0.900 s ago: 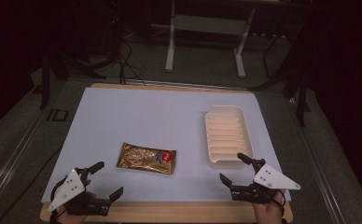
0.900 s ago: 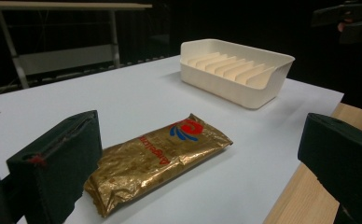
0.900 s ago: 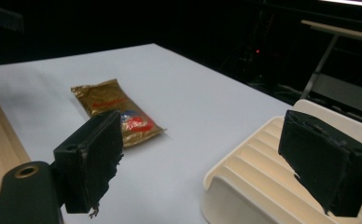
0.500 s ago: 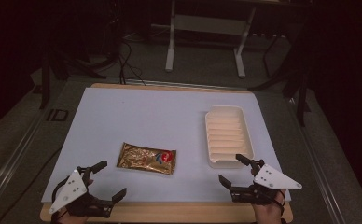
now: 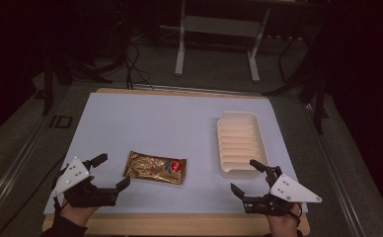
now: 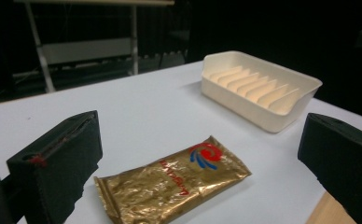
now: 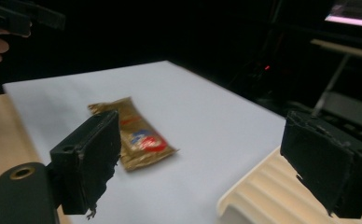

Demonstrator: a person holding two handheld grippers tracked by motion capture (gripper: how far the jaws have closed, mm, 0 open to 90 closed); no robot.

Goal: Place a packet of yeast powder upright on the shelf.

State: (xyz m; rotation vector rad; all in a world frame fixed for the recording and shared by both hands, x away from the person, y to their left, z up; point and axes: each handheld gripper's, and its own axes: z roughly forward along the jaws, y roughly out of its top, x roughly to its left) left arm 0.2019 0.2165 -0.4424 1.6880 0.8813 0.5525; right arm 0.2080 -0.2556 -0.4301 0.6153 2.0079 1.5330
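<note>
Both of my hand-held grippers have barely shifted. From above, left hand-held gripper (image 5: 111,171) and right hand-held gripper (image 5: 248,177) gape wide, empty, near the worktop (image 5: 150,118) edge. Between them lies a gold packet (image 5: 155,167); a cream tray (image 5: 239,144) sits right. Left gripper view: packet between jaws. Right gripper view: packet beyond.

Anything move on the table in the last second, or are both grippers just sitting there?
Barely. The left gripper slid slightly right, toward the gold packet; the right gripper hardly shifted. Both are open and empty, nothing grasped or released. The packet and the cream tray stayed put.
</note>
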